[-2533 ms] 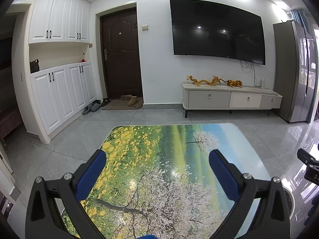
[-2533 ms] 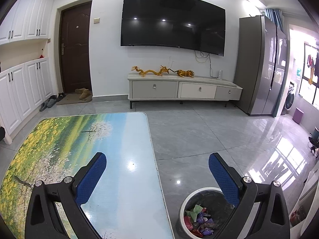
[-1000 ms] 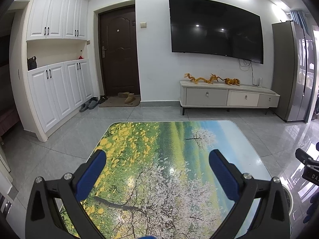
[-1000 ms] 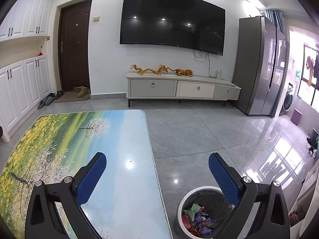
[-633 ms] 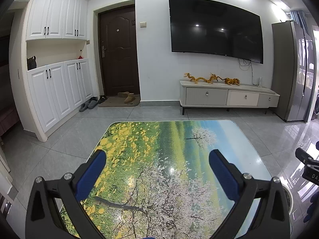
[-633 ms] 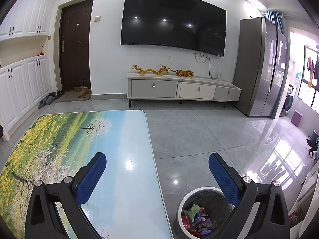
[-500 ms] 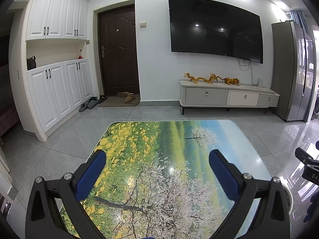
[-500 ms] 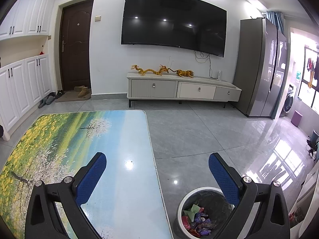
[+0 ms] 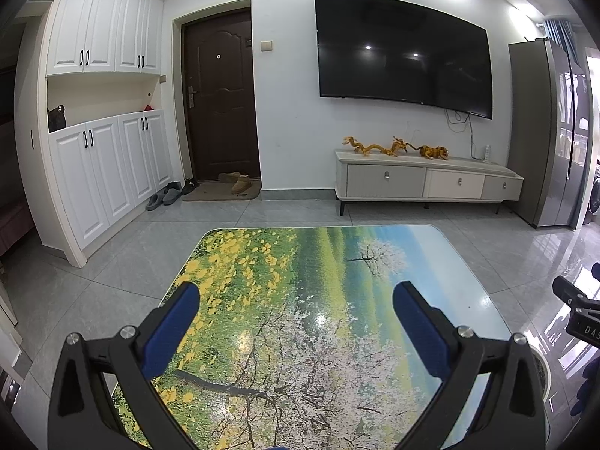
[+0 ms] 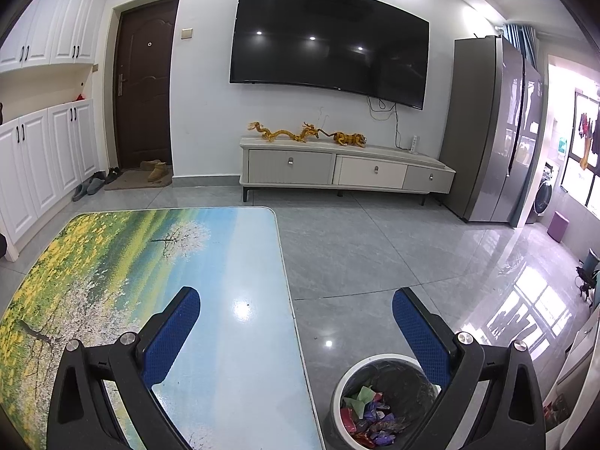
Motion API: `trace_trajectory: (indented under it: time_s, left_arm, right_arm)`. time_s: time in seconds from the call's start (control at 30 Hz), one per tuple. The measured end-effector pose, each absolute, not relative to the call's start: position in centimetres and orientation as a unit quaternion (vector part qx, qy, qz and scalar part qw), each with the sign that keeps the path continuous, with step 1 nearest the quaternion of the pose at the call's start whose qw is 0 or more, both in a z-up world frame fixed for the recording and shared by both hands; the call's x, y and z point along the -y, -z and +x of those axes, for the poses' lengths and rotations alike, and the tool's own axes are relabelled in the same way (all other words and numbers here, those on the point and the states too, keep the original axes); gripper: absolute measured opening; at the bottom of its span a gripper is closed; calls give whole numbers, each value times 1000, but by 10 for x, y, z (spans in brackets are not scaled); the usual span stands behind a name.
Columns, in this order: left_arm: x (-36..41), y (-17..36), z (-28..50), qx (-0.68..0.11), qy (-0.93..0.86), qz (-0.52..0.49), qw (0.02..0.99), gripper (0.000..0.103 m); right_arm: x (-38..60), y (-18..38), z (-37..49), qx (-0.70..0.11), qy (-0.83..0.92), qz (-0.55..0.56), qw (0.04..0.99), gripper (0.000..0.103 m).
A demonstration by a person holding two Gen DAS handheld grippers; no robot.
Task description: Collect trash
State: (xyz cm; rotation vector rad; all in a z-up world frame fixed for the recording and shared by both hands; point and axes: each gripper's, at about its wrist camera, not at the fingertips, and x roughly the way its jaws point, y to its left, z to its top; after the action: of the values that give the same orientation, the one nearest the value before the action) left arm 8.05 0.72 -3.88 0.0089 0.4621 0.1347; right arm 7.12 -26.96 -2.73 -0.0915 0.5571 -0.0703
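A white trash bin (image 10: 337,386) with a black liner stands on the floor right of the table, holding several coloured wrappers (image 10: 369,418). My right gripper (image 10: 296,300) is open and empty, above the table's right edge and the bin. My left gripper (image 9: 296,296) is open and empty over the table (image 9: 318,262), whose top shows a flower landscape print. No trash shows on the tabletop. Part of the right gripper shows at the right edge of the left wrist view (image 9: 577,303).
A TV stand (image 10: 345,168) with gold dragon figures sits under a wall TV (image 10: 330,37). A grey fridge (image 10: 487,131) stands at the right. White cabinets (image 9: 105,157), a dark door (image 9: 221,101) and shoes (image 9: 236,183) are at the left. Grey tile floor surrounds the table.
Both views have shifted only slightly; the grippers stay open and empty, and nothing on the table or in the bin has moved.
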Motion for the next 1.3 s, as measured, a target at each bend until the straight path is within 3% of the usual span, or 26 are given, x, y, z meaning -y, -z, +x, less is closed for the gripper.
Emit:
trace_trajectory:
  time_s: [1.3]
  left_arm:
    - [-10,42,75,-222,-59,4,973,103]
  right_arm:
    - [267,26,63,-268,40,-49,961,103]
